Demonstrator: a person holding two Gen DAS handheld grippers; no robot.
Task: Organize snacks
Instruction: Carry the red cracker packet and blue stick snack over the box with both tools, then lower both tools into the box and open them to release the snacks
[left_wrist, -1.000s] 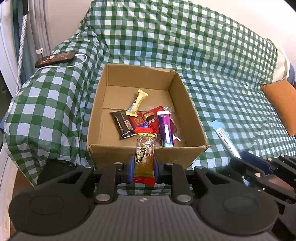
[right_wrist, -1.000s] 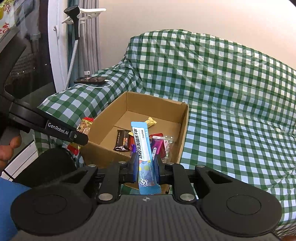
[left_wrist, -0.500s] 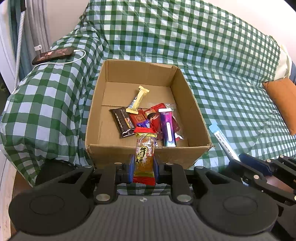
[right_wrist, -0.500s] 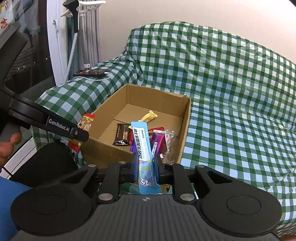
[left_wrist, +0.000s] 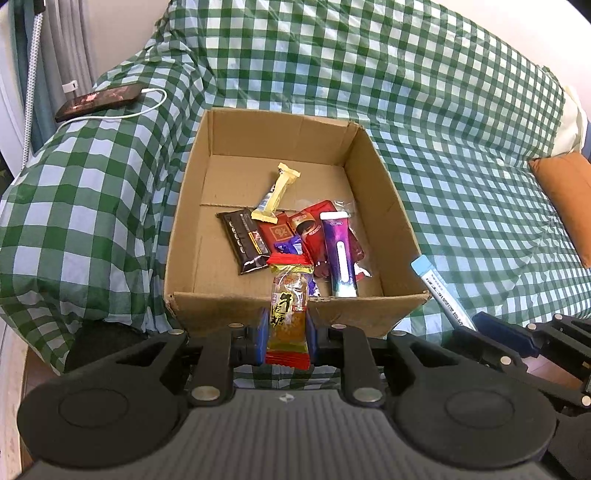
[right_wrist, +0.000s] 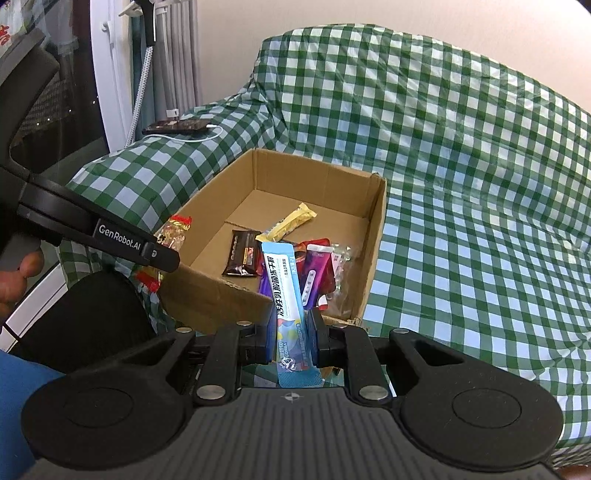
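Both grippers clamp snacks: left gripper (left_wrist: 286, 328) a candy packet (left_wrist: 288, 310), right gripper (right_wrist: 293, 341) a blue stick (right_wrist: 290, 306); carry each forward beyond the cardboard box (left_wrist: 384, 206) rim ahead before releasing.

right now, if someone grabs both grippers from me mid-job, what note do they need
Left gripper: shut on the orange candy packet, just short of the near wall of the cardboard box.
Right gripper: shut on the blue stick packet, also at the box's near edge.
Done: several snacks lie in the box, among them the yellow bar, dark chocolate packet and purple packet.
Left: carry both held packets over the wall and release them inside. No other loose snacks show on the checked cover.
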